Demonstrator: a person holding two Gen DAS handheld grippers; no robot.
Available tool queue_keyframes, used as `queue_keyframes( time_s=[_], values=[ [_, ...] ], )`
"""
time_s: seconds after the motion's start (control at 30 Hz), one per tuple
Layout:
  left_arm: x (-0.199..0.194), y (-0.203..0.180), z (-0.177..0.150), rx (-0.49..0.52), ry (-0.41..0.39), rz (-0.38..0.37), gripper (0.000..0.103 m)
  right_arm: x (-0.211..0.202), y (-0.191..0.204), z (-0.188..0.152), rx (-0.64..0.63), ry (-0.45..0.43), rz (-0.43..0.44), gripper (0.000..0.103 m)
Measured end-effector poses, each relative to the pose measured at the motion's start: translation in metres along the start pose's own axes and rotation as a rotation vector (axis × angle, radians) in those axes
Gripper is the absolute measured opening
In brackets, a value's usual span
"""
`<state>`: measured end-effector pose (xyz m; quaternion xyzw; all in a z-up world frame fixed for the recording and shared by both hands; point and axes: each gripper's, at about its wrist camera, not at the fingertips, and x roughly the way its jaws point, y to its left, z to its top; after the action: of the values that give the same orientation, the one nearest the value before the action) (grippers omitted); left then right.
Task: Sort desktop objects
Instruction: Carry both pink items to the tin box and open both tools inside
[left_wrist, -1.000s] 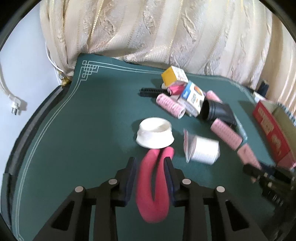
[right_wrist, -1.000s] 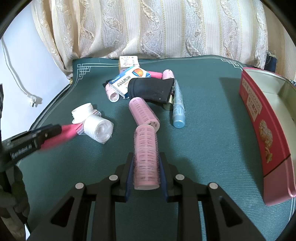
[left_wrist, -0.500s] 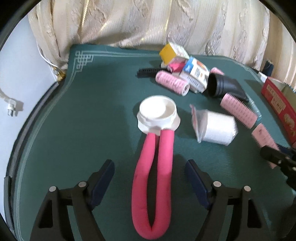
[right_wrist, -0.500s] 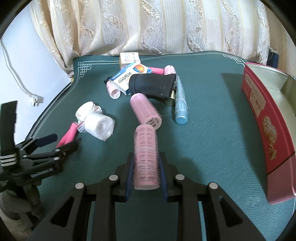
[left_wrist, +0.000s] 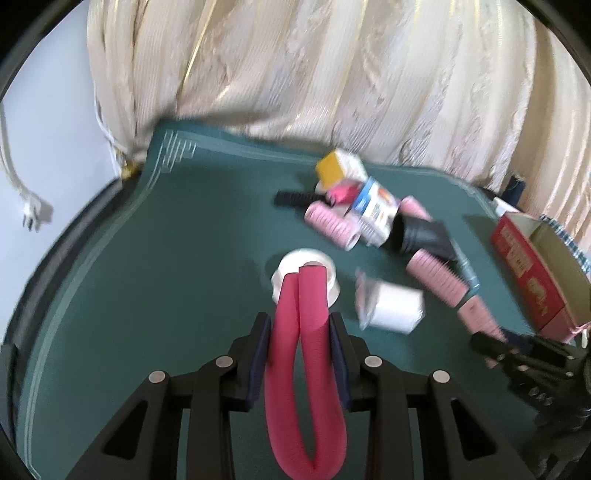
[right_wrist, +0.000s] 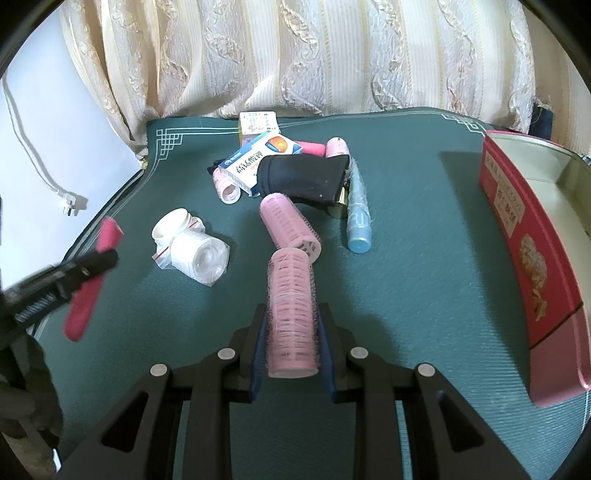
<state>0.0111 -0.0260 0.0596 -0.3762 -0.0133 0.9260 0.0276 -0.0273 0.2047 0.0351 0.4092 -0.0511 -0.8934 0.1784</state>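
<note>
Now the left gripper (left_wrist: 299, 343) is closing on the folded red rod (left_wrist: 304, 373); the right gripper (right_wrist: 291, 339) clamps a pink roller (right_wrist: 291, 314). Carry both level to the red box (right_wrist: 532, 258) at right.

My left gripper (left_wrist: 300, 341), low in the frame centre, is closing its jaws on the red foam bend. My right gripper (right_wrist: 291, 332) clamps a pink roller.
</note>
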Motion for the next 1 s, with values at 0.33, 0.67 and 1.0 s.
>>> queue_keyframes(
  time_s=[0.33,0.67,1.0],
  values=[
    [0.000,-0.034,0.005,0.054,0.002,-0.042,0.033,-0.014,-0.002,0.001,0.005,-0.048,-0.014,0.028],
    [0.000,-0.069,0.013,0.106,-0.006,-0.071,0.033,-0.044,-0.019,0.006,0.046,-0.124,-0.011,0.028],
    [0.003,-0.106,0.017,0.158,-0.005,-0.124,0.033,-0.076,-0.051,0.005,0.103,-0.195,-0.056,0.028]
  ],
)
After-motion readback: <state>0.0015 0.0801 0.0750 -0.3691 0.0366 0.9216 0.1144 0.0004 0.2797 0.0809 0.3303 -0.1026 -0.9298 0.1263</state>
